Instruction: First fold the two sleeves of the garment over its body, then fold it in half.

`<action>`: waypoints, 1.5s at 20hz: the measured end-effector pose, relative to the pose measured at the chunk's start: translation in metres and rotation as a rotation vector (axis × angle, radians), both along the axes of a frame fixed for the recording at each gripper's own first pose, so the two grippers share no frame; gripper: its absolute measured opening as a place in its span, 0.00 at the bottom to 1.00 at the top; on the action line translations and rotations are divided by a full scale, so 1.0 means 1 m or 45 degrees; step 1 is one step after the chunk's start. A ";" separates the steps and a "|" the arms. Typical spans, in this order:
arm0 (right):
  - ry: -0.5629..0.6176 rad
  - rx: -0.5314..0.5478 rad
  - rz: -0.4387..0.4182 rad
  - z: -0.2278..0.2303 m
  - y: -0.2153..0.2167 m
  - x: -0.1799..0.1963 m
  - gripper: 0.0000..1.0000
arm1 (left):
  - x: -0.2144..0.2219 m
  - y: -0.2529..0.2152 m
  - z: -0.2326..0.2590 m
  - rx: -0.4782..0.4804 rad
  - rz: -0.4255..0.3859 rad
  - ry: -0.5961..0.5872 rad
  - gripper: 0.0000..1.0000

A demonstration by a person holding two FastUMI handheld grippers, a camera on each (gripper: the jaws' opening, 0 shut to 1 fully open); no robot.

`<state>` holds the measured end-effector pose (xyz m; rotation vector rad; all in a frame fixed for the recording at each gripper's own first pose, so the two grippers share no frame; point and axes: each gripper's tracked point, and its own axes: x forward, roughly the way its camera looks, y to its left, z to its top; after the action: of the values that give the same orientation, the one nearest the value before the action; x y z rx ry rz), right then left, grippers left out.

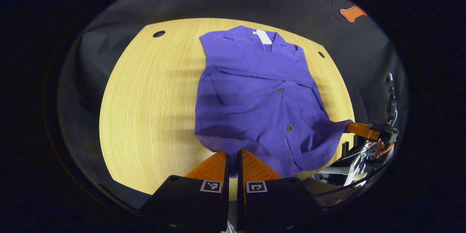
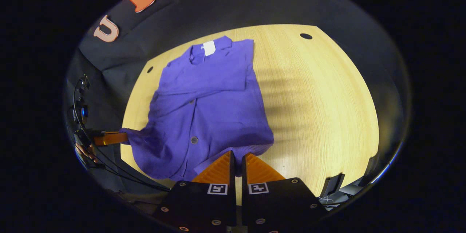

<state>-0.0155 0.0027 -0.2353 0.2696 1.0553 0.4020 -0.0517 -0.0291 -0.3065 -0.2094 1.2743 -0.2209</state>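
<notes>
A purple buttoned garment lies on the round wooden table, collar and white label at the far end. Both sleeves look folded over its body. In the left gripper view my left gripper is shut on the near hem at one corner. The right gripper pinches the other hem corner, pulled out and raised off the table's edge. In the right gripper view my right gripper is shut on the hem, and the left gripper holds the stretched corner at the far left.
Two small round holes mark the tabletop's far side. Bare wood spreads beside the garment. A hand and cables show past the table's edge, and black cloth walls stand behind the table.
</notes>
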 end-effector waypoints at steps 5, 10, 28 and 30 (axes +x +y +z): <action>-0.118 0.012 0.001 0.038 0.001 0.042 0.06 | 0.051 -0.011 0.030 -0.020 -0.029 -0.094 0.10; -0.226 0.008 0.004 0.071 0.005 0.087 0.06 | 0.115 -0.011 0.067 0.024 -0.055 -0.212 0.10; -0.361 -0.043 -0.077 0.099 0.017 0.280 0.06 | 0.338 0.031 0.082 0.276 0.040 -0.435 0.10; -0.378 -0.028 -0.103 0.102 0.020 0.302 0.07 | 0.360 0.039 0.083 0.327 0.048 -0.504 0.11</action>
<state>0.2869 0.0232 -0.1332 0.2239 0.7546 0.3451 0.3082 0.0095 -0.2239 0.0319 0.8929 -0.0596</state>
